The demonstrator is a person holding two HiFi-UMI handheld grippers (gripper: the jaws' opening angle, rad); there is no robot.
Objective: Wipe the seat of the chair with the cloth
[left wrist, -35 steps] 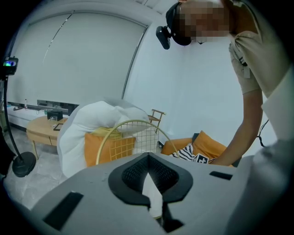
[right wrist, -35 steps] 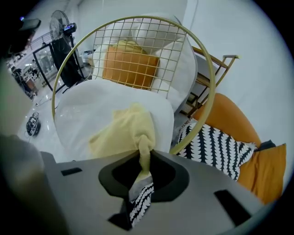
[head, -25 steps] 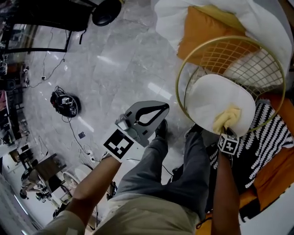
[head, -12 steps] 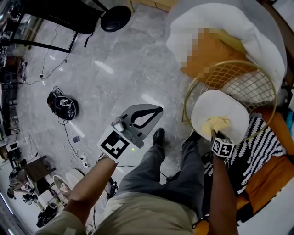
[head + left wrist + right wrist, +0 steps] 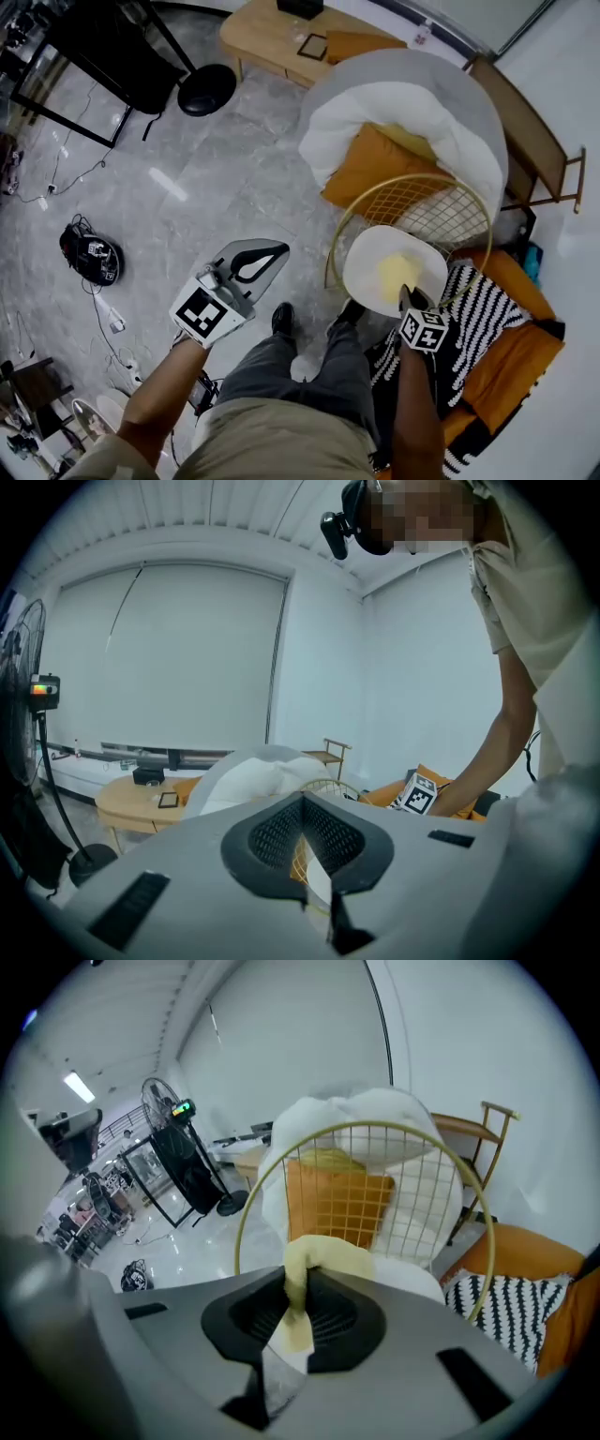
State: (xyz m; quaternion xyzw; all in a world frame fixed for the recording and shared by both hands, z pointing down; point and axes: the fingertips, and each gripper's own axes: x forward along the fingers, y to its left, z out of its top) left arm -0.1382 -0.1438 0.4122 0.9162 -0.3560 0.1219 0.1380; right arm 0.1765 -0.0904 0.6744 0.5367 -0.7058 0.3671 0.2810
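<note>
The chair has a gold wire back [image 5: 427, 211] and a round white seat [image 5: 370, 281]. A pale yellow cloth [image 5: 394, 274] lies near the middle of the seat, and my right gripper [image 5: 405, 292] presses down on it from the near side. In the right gripper view the cloth [image 5: 328, 1255] is pinched between the jaws of the right gripper [image 5: 302, 1274], with the wire back [image 5: 375, 1194] just beyond. My left gripper [image 5: 277, 253] hangs over the floor to the left of the chair, shut and holding nothing. Its own view shows the left gripper [image 5: 302, 801] with the jaws meeting at the tips.
A round grey lounge chair with white padding and an orange cushion [image 5: 375, 159] stands behind the wire chair. A striped cushion [image 5: 483, 305] on an orange sofa [image 5: 525, 352] lies to the right. A wooden low table [image 5: 272, 37], a fan base [image 5: 206, 89] and a black device with cables [image 5: 91, 258] are on the floor.
The right gripper has slid the cloth from the seat's near right edge toward its middle. The head view has pulled back and shows more of the room. The left gripper stays shut over the floor.
</note>
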